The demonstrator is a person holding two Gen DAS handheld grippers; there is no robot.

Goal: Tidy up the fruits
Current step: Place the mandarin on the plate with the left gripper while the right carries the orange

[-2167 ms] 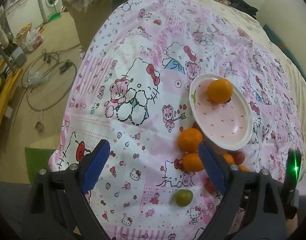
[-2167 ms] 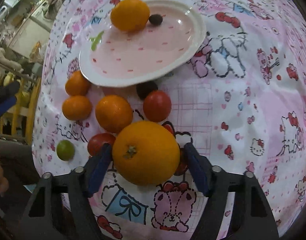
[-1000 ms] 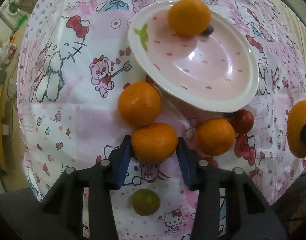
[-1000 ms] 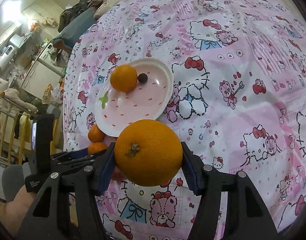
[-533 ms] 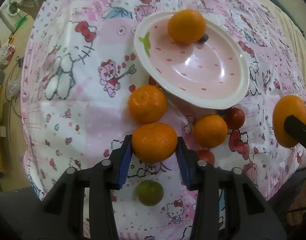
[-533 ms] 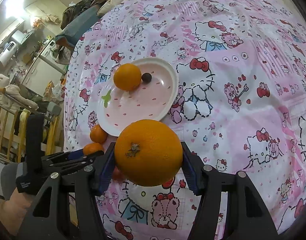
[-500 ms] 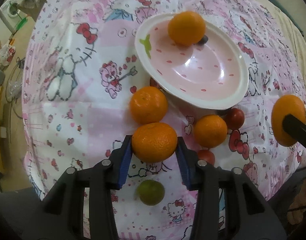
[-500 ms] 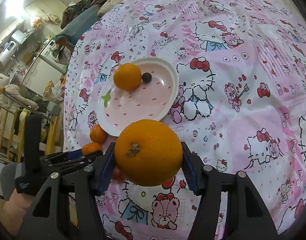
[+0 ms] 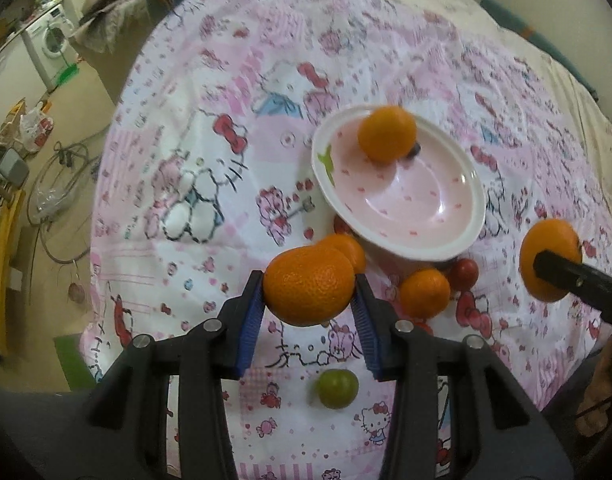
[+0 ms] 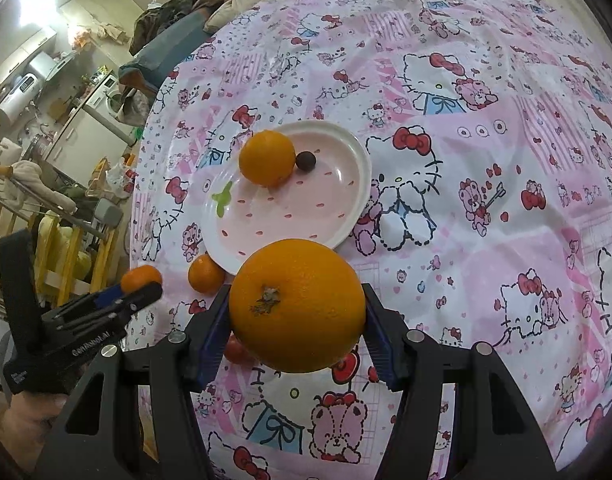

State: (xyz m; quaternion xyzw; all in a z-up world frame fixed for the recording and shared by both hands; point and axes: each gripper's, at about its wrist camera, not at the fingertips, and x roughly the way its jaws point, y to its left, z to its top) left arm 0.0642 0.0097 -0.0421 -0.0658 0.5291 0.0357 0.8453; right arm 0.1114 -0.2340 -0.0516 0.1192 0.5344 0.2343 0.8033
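Gripping dimpled round tangerine [image 9: 309, 291], left claw [image 9: 309, 312] clamped

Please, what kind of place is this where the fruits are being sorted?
Probably a lived-in home: a Hello Kitty cloth covers the surface, a washing machine stands behind, and clothes lie piled nearby.
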